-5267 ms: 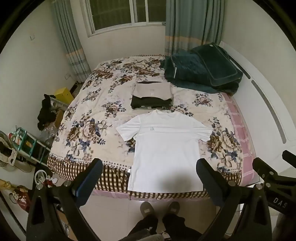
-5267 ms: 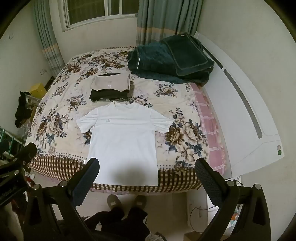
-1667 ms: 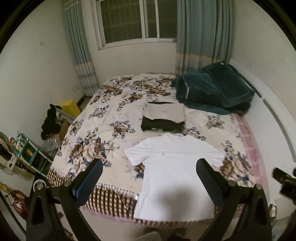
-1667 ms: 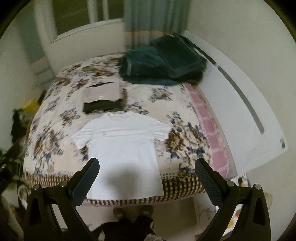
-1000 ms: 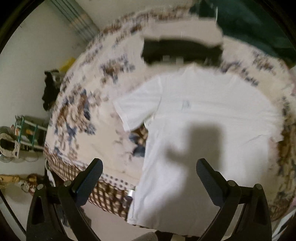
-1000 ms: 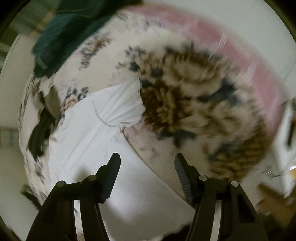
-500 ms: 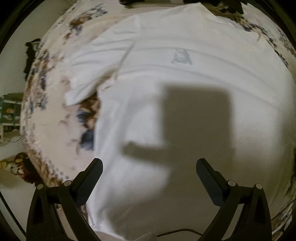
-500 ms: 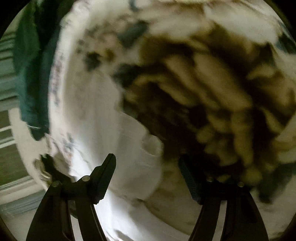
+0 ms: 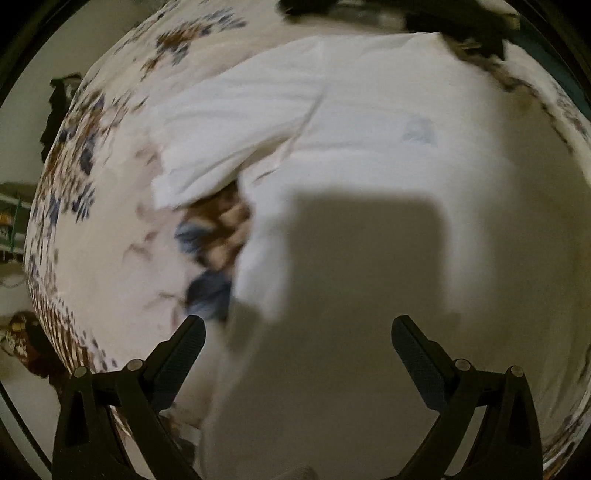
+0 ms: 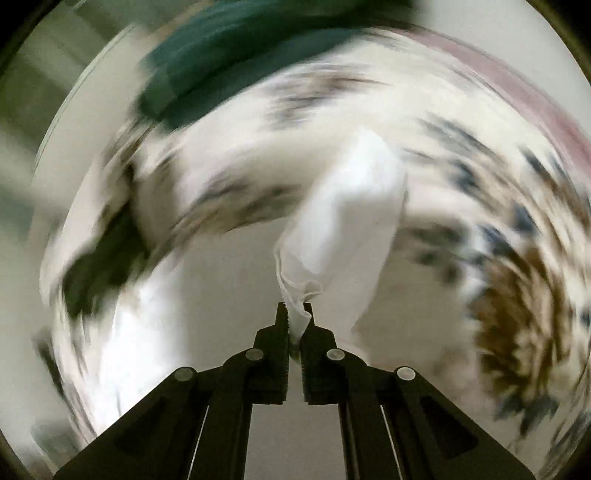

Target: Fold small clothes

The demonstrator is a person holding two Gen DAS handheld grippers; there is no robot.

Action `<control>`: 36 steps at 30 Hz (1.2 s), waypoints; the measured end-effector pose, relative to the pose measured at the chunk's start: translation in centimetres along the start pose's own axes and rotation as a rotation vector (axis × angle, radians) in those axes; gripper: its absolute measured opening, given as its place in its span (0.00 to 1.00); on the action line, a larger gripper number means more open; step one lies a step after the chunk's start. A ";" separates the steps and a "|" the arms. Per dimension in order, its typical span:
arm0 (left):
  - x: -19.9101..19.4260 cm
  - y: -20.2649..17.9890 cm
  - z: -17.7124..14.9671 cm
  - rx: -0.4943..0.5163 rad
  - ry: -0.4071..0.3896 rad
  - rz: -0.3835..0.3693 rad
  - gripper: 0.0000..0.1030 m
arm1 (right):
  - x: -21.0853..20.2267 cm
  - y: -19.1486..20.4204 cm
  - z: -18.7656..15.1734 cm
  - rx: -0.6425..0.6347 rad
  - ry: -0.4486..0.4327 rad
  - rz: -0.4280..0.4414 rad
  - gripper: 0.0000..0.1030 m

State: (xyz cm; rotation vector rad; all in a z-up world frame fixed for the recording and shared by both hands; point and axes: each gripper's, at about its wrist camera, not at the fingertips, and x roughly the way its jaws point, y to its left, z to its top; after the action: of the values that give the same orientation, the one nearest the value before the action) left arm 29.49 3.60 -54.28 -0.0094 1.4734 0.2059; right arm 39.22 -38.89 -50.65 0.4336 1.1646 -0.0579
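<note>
A white T-shirt (image 9: 388, 155) lies flat on the floral bedspread (image 9: 110, 236), filling most of the left wrist view. My left gripper (image 9: 297, 334) is open and hovers just above the shirt's left side, below its left sleeve (image 9: 229, 122). In the blurred right wrist view my right gripper (image 10: 295, 314) is shut on the edge of the shirt's right sleeve (image 10: 343, 229) and lifts it off the bed.
A stack of folded dark clothes (image 9: 461, 22) lies past the shirt's collar. A dark green quilt (image 10: 236, 59) is piled at the far side of the bed. Clutter stands on the floor left of the bed (image 9: 22, 328).
Both grippers came down from above the bed to the shirt. The right gripper closed on the right sleeve and raised it. The left gripper stayed open and moved closer to the shirt.
</note>
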 end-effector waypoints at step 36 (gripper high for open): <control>5.8 17.4 3.8 -0.678 -0.017 -0.578 0.94 | 7.5 3.7 -10.8 0.172 0.440 0.038 0.50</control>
State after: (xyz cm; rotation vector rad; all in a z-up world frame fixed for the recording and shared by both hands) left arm 31.21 21.95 -57.60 -0.9637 1.2667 0.2207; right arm 33.75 -30.26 -59.75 0.6415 1.5908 -0.0306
